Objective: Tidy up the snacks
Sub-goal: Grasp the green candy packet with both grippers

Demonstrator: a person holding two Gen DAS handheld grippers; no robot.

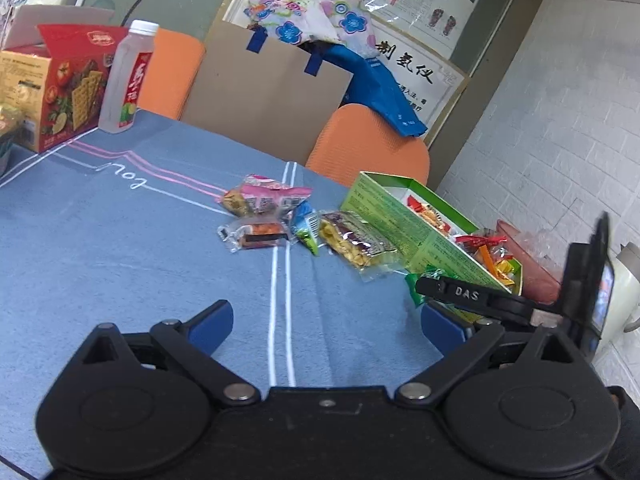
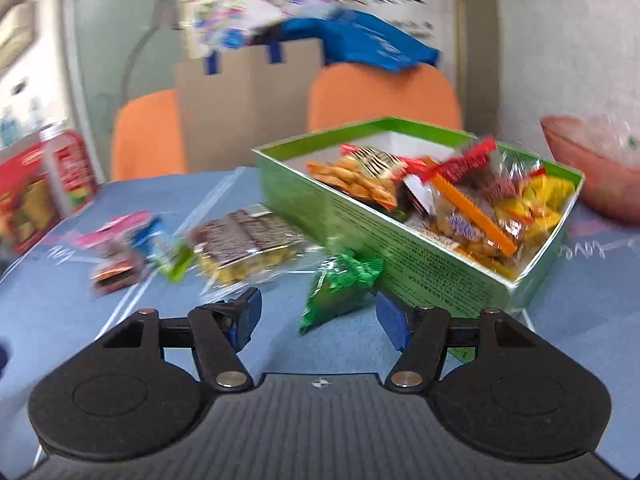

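Note:
A green open box (image 2: 404,256) holds several wrapped snacks, and the left wrist view shows the same green box (image 1: 440,250) at the right. Loose on the blue cloth lie a pink packet (image 1: 268,194), a clear packet with an orange bar (image 1: 256,236), a small blue-green packet (image 1: 306,228) and a brown-and-yellow packet (image 1: 352,242). A green packet (image 2: 340,288) rests against the box wall, just ahead of my right gripper (image 2: 320,320), which is open and holds nothing. My left gripper (image 1: 326,322) is open over bare cloth, short of the loose packets.
A red cracker box (image 1: 52,92) and a drink bottle (image 1: 124,80) stand at the far left. Two orange chairs (image 1: 368,148) and a cardboard sheet back the table. A pink bowl (image 2: 592,160) sits right of the box. A black part marked DAS (image 1: 468,294) crosses the left wrist view.

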